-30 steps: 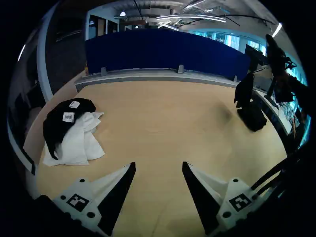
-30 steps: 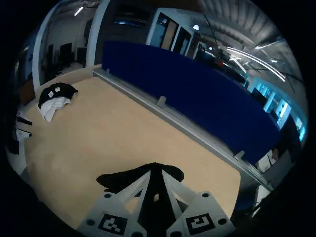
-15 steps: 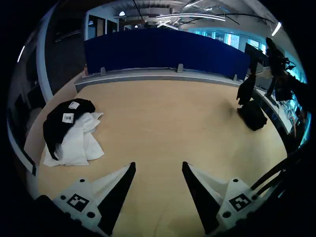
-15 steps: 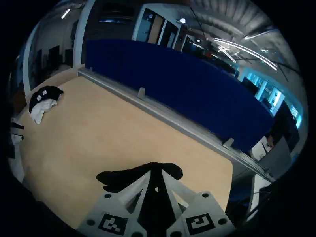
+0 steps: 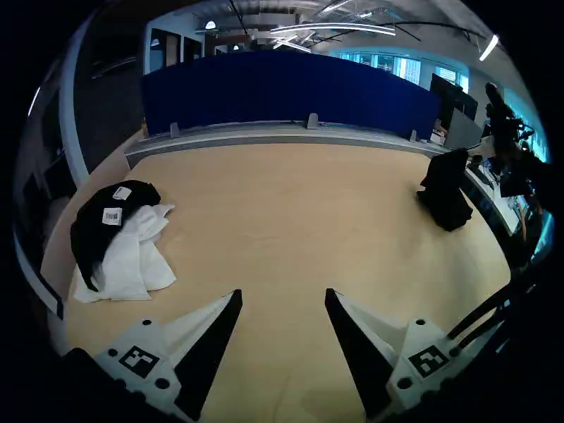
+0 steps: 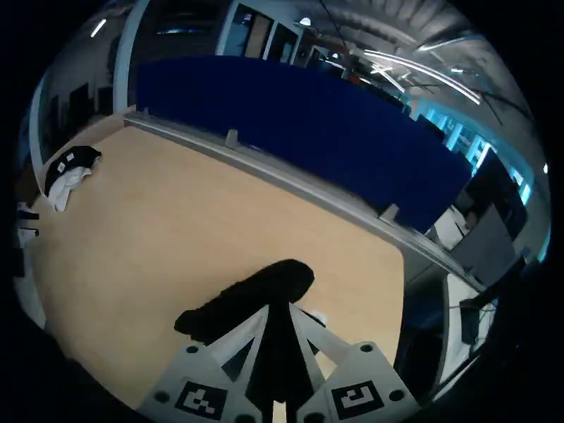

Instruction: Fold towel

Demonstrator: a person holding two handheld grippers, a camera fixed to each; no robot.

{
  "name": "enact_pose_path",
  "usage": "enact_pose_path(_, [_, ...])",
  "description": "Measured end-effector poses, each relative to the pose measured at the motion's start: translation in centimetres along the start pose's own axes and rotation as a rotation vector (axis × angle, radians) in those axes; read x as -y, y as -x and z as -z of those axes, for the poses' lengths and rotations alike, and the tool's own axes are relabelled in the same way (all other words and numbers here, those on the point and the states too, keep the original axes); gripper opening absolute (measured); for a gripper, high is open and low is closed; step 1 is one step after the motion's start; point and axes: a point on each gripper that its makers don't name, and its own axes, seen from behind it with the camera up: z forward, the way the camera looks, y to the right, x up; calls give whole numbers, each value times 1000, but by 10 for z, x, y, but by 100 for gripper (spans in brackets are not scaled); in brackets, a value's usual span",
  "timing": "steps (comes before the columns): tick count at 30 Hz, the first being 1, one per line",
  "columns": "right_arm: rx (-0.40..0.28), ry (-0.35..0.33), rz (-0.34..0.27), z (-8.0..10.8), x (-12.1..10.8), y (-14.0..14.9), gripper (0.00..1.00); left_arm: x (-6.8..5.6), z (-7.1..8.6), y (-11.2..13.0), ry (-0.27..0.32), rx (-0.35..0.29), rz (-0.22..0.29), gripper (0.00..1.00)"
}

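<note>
Below, right gripper (image 6: 279, 310) clamps a black towel (image 6: 240, 299), its pinched edge hidden between the fingers; left gripper (image 5: 282, 296) hangs released above the table (image 5: 296, 211).

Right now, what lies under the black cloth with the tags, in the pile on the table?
A crumpled white cloth lies under the black cloth, sticking out on its near side. Whatever else is beneath is covered.

The left white hand-held gripper (image 5: 282, 292) holds its fingers wide apart. The right white hand-held gripper (image 6: 278, 308) is clamped on a black towel (image 6: 280, 279).
</note>
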Motion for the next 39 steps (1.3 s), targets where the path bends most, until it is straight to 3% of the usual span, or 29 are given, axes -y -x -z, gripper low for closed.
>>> enact_pose_path(7, [40,26,-73,6,-6,50,4,-3,-2,0,5,4,-9,87])
enact_pose_path(15, [41,50,-158,10,-7,80,4,-6,-3,-4,9,3,-15,87])
enact_pose_path(22, [84,89,-246,-4,-7,123,4,-11,-2,-6,14,2,-24,87])
enact_pose_path(33, [141,124,-368,-21,1,175,4,-9,-1,-5,7,6,-36,87])
enact_pose_path(39, [147,131,-365,-25,5,183,5,-10,-1,-7,9,6,-49,87])
